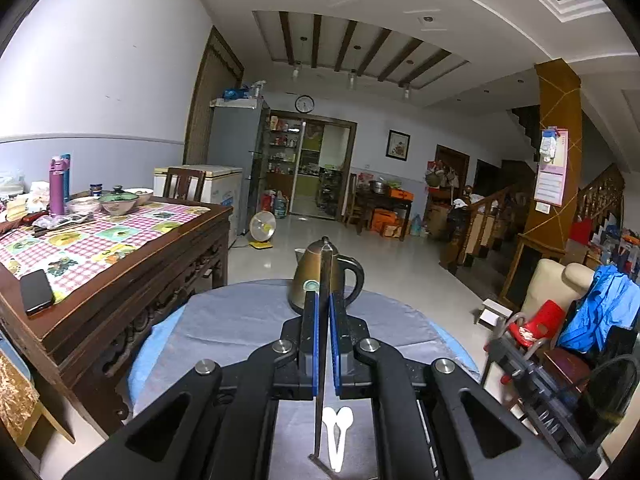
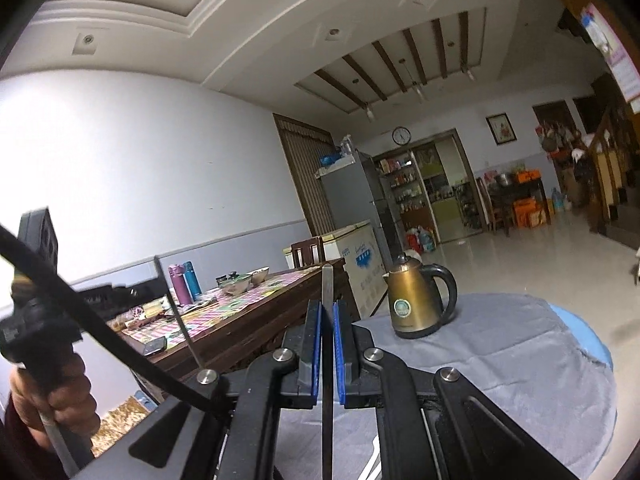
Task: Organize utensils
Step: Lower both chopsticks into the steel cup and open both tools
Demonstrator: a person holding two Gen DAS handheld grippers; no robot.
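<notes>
My left gripper is shut on a dark chopstick that stands upright between its blue pads, its lower end near the grey cloth. Two white plastic spoons lie side by side on the cloth right below the gripper. My right gripper is shut on a second grey chopstick, also held upright above the cloth. The left hand-held gripper and its chopstick show at the left of the right wrist view.
A bronze electric kettle stands at the far side of the round grey-clothed table; it also shows in the right wrist view. A wooden dining table with bowls, bottles and a phone is close on the left. Chairs and clutter stand on the right.
</notes>
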